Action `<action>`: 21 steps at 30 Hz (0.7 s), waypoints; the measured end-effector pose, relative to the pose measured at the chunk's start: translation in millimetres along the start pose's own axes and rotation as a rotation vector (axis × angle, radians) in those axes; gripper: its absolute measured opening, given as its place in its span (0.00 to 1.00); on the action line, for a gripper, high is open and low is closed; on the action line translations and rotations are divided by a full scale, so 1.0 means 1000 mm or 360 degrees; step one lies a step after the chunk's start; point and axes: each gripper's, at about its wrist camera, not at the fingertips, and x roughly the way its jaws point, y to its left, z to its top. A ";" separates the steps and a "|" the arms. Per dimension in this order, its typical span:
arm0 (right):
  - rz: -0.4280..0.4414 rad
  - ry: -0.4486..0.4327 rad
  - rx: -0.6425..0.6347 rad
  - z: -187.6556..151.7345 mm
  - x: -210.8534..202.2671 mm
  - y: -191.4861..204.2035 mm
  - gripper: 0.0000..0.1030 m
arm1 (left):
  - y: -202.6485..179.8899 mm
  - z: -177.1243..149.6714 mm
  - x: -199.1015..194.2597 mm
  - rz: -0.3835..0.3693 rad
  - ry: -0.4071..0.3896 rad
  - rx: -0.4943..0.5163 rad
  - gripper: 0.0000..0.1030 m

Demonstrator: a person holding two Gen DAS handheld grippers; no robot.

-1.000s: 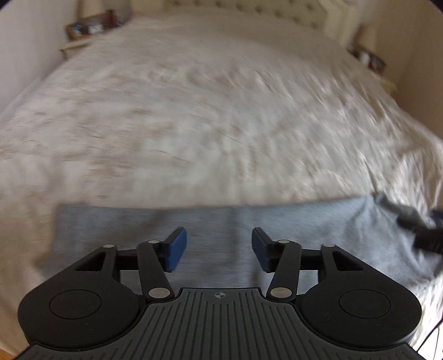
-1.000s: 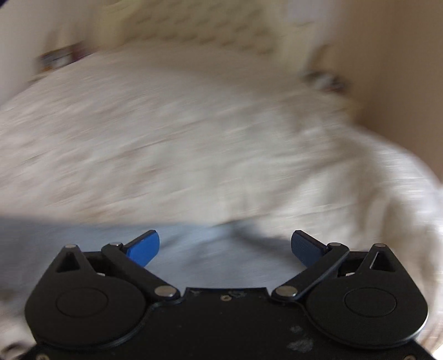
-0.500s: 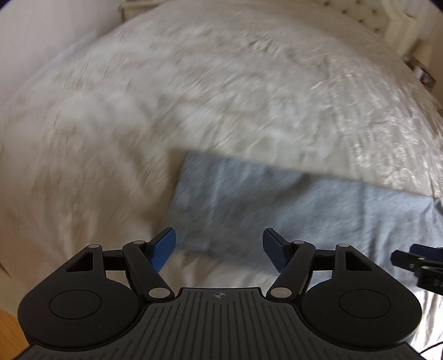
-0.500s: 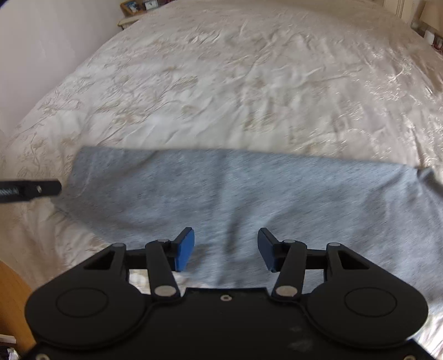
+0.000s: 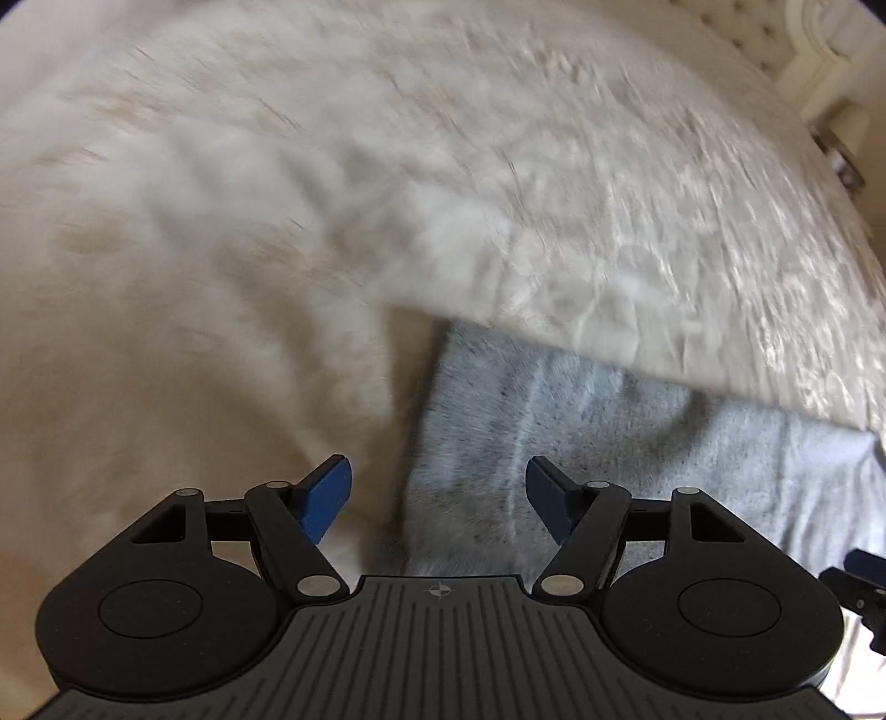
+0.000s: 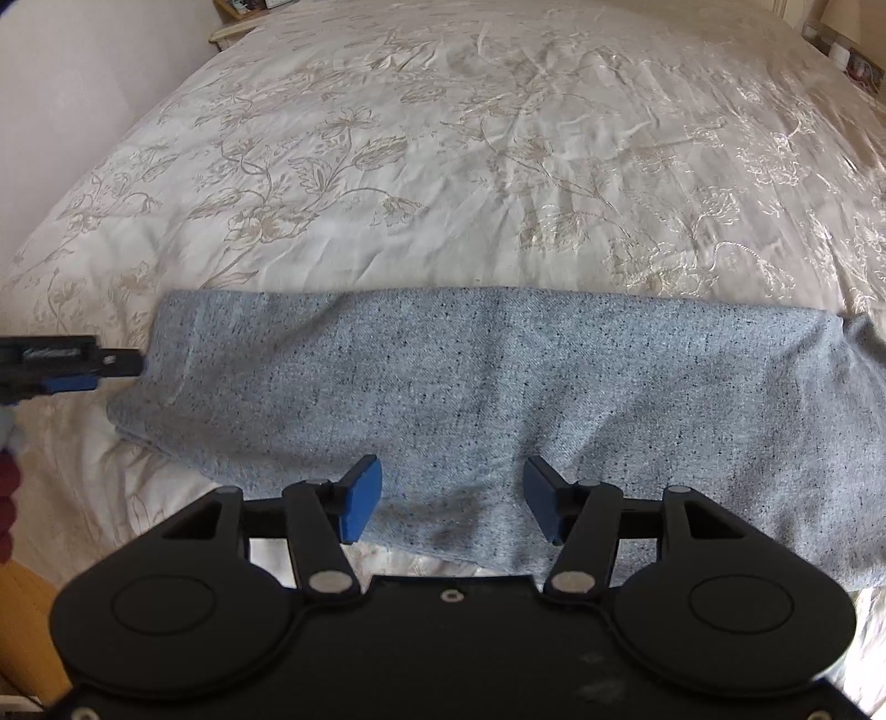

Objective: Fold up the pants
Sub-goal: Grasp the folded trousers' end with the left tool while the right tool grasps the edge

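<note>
Grey speckled pants lie folded lengthwise in a long band across the near part of the bed. My right gripper is open and empty, just above the band's near edge around its middle. My left gripper is open and empty at the band's left end; that view is blurred. The left gripper also shows in the right wrist view at the left end of the pants. The right gripper's tip shows at the right edge of the left wrist view.
The bed has a cream bedspread with a floral pattern. A tufted headboard and a bedside table stand at the far end. Wooden floor shows past the bed's near left corner.
My left gripper has swung left to the left end of the pants and opened wider. My right gripper has moved in over the middle of the band and narrowed its opening.
</note>
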 end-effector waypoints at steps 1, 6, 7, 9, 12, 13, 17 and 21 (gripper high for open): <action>-0.0004 -0.0003 0.0002 0.001 0.000 0.001 0.59 | 0.000 0.002 0.010 -0.0019 0.0062 0.0013 0.66; -0.0014 -0.0001 0.0035 0.005 -0.001 -0.001 0.60 | -0.007 -0.002 0.034 -0.0081 0.0178 0.0128 0.74; -0.0015 0.0003 0.0043 0.005 -0.001 -0.002 0.60 | -0.010 -0.003 0.034 -0.0144 0.0204 0.0138 0.75; -0.0015 0.0016 0.0054 0.003 0.002 -0.005 0.60 | -0.017 -0.005 0.035 -0.0242 0.0245 0.0158 0.78; -0.0019 0.0047 0.0077 0.000 0.007 -0.008 0.60 | -0.026 -0.009 0.034 -0.0246 0.0236 0.0206 0.78; -0.0021 0.0055 0.0090 0.000 0.009 -0.009 0.60 | -0.026 -0.010 0.033 -0.0263 0.0231 0.0179 0.77; -0.0010 0.0068 0.0141 0.001 0.015 -0.014 0.59 | -0.013 -0.006 0.028 -0.0295 0.0193 0.0041 0.39; 0.0025 0.0067 0.0181 0.010 0.024 -0.017 0.51 | -0.021 -0.003 0.019 -0.0286 0.0163 0.0110 0.24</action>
